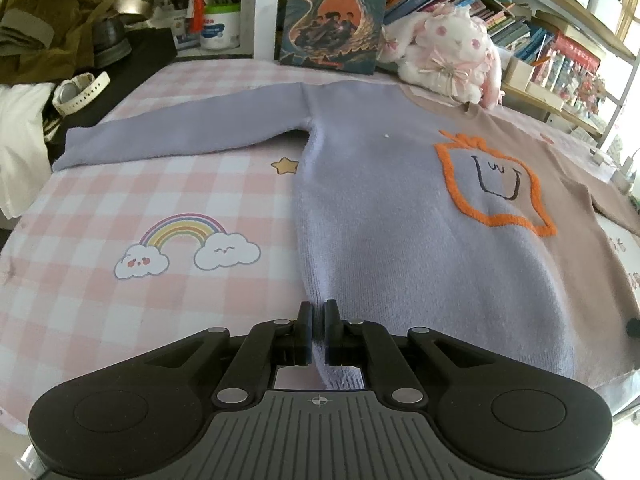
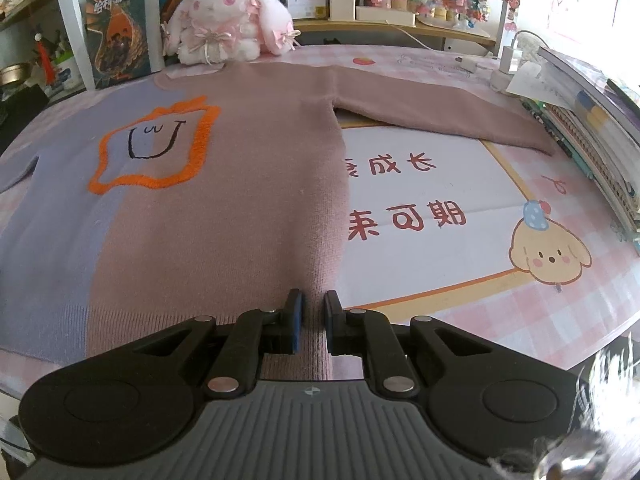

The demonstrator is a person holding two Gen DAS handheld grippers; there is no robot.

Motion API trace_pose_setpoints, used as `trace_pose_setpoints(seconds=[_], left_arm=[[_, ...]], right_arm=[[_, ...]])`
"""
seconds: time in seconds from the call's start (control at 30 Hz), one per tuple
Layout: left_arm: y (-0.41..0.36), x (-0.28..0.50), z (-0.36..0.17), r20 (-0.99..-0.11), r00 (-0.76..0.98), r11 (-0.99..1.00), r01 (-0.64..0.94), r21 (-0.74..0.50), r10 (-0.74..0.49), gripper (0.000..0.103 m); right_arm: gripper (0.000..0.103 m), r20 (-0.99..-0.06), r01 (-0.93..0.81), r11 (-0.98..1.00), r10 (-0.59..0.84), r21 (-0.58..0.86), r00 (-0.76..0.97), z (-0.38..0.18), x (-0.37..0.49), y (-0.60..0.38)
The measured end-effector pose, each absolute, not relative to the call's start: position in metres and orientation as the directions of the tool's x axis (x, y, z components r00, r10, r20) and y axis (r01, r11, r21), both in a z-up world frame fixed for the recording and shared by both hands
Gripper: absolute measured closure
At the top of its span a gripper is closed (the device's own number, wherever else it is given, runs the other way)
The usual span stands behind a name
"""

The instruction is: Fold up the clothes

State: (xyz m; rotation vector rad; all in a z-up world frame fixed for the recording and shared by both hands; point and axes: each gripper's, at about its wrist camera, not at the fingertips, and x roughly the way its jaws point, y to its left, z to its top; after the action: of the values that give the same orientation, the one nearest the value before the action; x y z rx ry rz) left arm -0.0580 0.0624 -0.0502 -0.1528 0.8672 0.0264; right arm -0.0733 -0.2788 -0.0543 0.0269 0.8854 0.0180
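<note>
A two-tone knit sweater (image 1: 400, 208) lies flat, front up, on the pink checked table cover (image 1: 120, 184). Its left half is lilac and its right half dusty pink (image 2: 240, 200), with an orange-framed smiling face on the chest. The lilac sleeve (image 1: 180, 136) stretches out to the left and the pink sleeve (image 2: 440, 100) to the right. My left gripper (image 1: 319, 312) is shut on the lilac bottom hem at its left corner, where the fabric puckers up between the fingers. At the pink bottom hem near the right side seam, my right gripper (image 2: 313, 300) pinches a ridge of knit.
A plush rabbit (image 2: 224, 20) and an upright book (image 1: 332, 12) stand behind the collar. Stacked books (image 2: 592, 128) and a charger (image 2: 508, 56) line the right edge. On the left are a white watch (image 1: 80, 92), an olive jacket (image 1: 48, 20) and white cloth.
</note>
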Motion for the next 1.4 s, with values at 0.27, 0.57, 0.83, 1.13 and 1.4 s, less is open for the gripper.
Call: trace_pose_setpoints(seconds=[0.27,0.57,0.83,1.13,1.4], left_arm=[[0.064,-0.063,-0.046,-0.752,0.658,0.981,-0.119,-0.154,-0.038,0.090],[0.034,-0.079,-0.023,-0.686,0.727,0.980,-0.151,-0.129,0.022,0.026],[0.000,-0.094,-0.004,-0.641,0.764,0.981,-0.172,-0.091,0.075,0.015],[-0.049,-0.097,0.008,-0.611,0.787,0.996,-0.085,0.022,0.081,0.004],[-0.066,-0.102,0.004,-0.650,0.754,0.995,-0.085,0.047,0.095,0.004]], right_arm=[[0.078,-0.777,-0.004,1.000,0.026,0.030,0.629,-0.052,-0.076,-0.276],[0.017,-0.724,0.031,0.999,0.004,0.036,0.690,-0.025,-0.094,-0.265],[0.003,-0.652,-0.028,1.000,0.019,-0.004,0.758,-0.001,-0.096,-0.257],[0.003,-0.656,-0.058,0.998,0.049,0.008,0.753,0.000,-0.088,-0.280],[0.003,-0.669,-0.097,0.995,0.085,0.020,0.739,-0.008,-0.091,-0.291]])
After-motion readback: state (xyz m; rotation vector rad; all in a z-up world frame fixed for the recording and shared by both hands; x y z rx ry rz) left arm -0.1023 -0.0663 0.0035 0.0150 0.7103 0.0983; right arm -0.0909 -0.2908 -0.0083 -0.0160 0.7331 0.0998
